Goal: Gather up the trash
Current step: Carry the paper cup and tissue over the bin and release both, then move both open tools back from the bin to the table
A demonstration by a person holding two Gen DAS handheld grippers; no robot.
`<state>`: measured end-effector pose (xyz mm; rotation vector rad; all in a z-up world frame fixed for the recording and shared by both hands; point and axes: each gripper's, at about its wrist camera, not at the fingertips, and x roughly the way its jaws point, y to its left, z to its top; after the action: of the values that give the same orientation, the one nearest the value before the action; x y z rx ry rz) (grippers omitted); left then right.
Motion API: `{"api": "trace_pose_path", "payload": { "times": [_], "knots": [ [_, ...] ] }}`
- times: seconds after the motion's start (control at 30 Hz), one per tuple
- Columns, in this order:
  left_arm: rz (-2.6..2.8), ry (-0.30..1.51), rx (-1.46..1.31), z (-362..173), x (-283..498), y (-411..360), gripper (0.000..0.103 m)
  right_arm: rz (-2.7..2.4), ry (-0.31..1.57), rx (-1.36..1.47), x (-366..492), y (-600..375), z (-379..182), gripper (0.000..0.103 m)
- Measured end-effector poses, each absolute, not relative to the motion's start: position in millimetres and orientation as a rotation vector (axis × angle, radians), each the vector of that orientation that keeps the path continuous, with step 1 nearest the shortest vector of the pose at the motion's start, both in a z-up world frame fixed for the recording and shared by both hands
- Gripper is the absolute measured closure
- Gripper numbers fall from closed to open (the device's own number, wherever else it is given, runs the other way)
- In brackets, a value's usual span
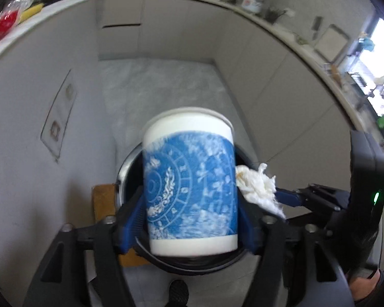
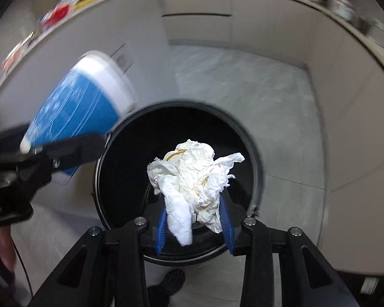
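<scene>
My left gripper is shut on a blue and white paper cup, held above a round black trash bin. The cup also shows in the right wrist view, at the bin's left edge. My right gripper is shut on a crumpled white tissue and holds it over the bin's dark opening. The tissue also shows in the left wrist view, just right of the cup.
The bin stands on a grey marble-look floor between white cabinet fronts. Countertops with kitchen items curve around above. A tan wooden piece lies left of the bin. A dark shoe shows below.
</scene>
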<state>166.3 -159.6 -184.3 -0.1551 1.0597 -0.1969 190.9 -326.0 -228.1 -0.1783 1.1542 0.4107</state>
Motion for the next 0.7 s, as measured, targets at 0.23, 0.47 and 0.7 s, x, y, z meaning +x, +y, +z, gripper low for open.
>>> {"api": "trace_pose_path", "payload": {
  "times": [0.23, 0.47, 0.7],
  "knots": [
    [-0.090, 1.041, -0.139, -175.3, 168.2, -143.5, 0.013, 0.389, 1.168, -0.146, 199.9, -341.3, -245.9, 0.000],
    [-0.047, 1.001, -0.096, -153.6, 155.2, -142.4, 0.008, 0.346, 1.180, -0.069, 209.0, -351.1, -223.0, 0.000],
    [-0.034, 0.959, -0.097, -131.5, 157.8, -126.4, 0.008, 0.285, 1.116, 0.028, 217.1, -358.3, -184.1, 0.000]
  ]
}}
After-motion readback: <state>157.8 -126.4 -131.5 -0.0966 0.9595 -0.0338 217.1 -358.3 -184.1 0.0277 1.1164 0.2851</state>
